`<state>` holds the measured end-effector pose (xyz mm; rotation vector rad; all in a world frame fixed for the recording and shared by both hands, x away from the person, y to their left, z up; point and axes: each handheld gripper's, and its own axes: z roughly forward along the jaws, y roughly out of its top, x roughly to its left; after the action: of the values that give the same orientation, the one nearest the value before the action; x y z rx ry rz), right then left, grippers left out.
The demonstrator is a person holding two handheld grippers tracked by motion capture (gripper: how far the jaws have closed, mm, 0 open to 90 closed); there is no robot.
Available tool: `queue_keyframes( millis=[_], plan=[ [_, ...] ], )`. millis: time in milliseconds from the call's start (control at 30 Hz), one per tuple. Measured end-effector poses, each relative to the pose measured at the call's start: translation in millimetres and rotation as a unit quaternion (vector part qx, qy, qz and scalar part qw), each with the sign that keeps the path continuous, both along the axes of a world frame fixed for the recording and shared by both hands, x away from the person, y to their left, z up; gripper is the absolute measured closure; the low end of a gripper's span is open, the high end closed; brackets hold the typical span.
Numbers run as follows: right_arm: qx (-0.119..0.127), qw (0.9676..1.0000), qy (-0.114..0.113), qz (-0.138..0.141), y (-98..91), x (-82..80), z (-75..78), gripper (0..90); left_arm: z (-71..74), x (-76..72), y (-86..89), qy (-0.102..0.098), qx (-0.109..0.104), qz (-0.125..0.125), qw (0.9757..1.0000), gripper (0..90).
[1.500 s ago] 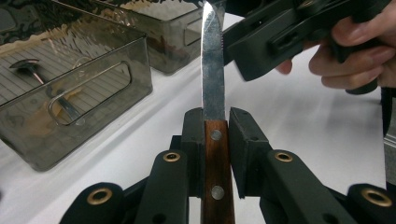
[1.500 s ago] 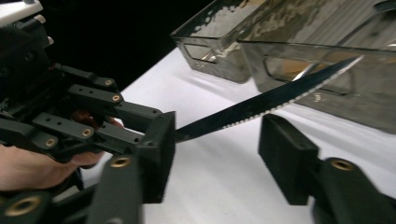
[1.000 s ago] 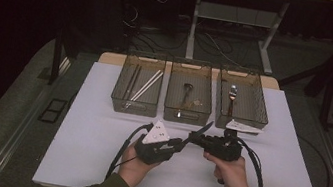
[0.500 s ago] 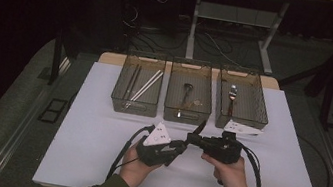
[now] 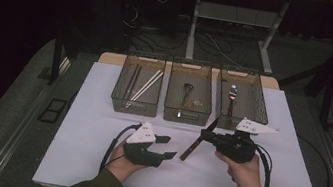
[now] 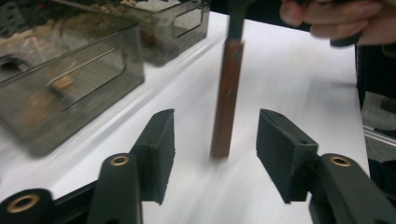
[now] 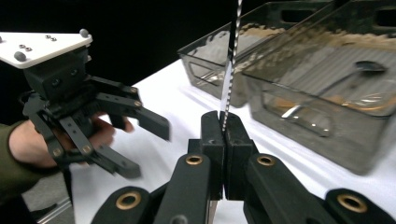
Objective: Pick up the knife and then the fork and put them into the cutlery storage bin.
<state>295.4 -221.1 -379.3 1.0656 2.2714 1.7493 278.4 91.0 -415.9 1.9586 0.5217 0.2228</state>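
Note:
A knife with a brown wooden handle (image 5: 189,150) (image 6: 227,93) hangs slanted over the white table (image 5: 100,113). My right gripper (image 5: 206,134) (image 7: 224,126) is shut on its thin blade (image 7: 231,60), near where the blade meets the handle. My left gripper (image 5: 168,146) (image 6: 217,140) sits just left of the handle. Its jaws have just been opening. In the left gripper view the handle stands between the pads (image 6: 161,140) without touching them. The right gripper view shows the left gripper (image 7: 144,147) open in the person's hand.
Three clear bins stand in a row at the back of the table. The left bin (image 5: 138,84) has chopsticks, the middle bin (image 5: 189,94) a dark utensil, and the right bin (image 5: 243,98) a spoon. Cables trail from both grippers.
The left gripper has opened off the knife handle and drawn back to the left. The right gripper has lifted a little with the knife held by its blade.

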Motion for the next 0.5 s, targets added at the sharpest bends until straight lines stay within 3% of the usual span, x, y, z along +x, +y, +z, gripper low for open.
queue_keyframes(
  millis=[167, 367, 500],
  plan=[
    [-0.017, 0.9998, -0.002, -0.014, -13.5, 0.5, 4.7, 89.4, -4.5, 0.3, 27.4, 0.017, -0.018, 0.009, 0.9997, 37.3],
    [-0.032, 0.999, -0.002, -0.03, -26.1, 4.1, 6.4, 89.4, -11.0, -7.6, 52.5, 0.021, -0.015, 0.025, 0.9994, 29.2],
    [-0.042, 0.9983, -0.001, -0.04, -34.3, 7.6, 9.2, 89.4, -15.3, -10.1, 60.5, 0.024, -0.014, 0.035, 0.999, 21.1]
  ],
)
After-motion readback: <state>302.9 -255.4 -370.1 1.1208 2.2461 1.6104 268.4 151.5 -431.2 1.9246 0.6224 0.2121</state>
